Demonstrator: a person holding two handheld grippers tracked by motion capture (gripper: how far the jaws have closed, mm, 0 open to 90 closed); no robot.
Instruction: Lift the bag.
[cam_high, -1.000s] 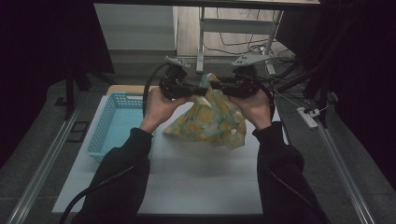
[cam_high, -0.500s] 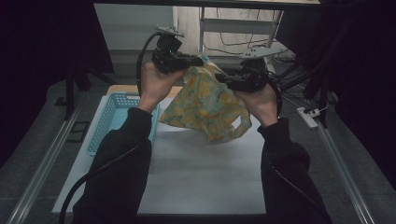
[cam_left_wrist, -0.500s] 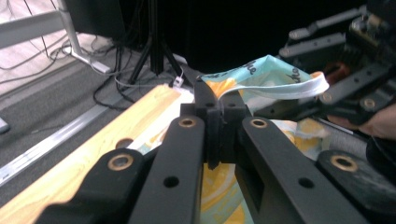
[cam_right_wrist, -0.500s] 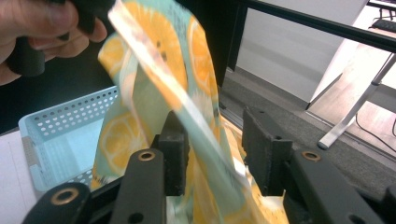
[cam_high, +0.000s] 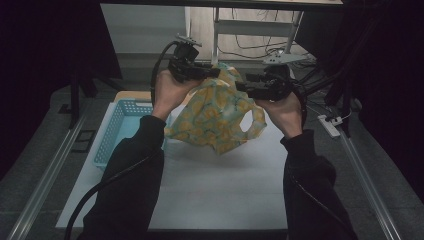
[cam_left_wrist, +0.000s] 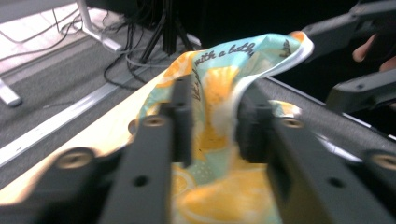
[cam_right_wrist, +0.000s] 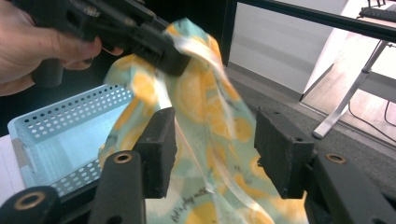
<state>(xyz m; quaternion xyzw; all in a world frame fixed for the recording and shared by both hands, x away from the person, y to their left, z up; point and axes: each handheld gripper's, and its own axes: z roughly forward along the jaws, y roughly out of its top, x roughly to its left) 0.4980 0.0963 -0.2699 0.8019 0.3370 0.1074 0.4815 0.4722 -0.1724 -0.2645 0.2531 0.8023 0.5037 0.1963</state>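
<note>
2 grippers (left gripper (cam_left_wrist: 212, 123) clamped) on bag (cam_high: 215, 117)

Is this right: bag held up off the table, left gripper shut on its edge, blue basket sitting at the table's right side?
One error: the blue basket sits at the table's left side, as the high view shows. The rest holds: the bag is up off the table and the left gripper is shut on its edge.

There is one bag (cam_high: 218, 116), printed with orange slices on pale blue-green, and one light blue basket (cam_high: 119, 131) with perforated walls. Two grippers are in use, a left gripper (cam_high: 216, 73) and a right gripper (cam_high: 239, 86), each held in one of two hands. One white table (cam_high: 215, 190) lies under them, and one white power strip (cam_high: 331, 126) sits off to the side.
</note>
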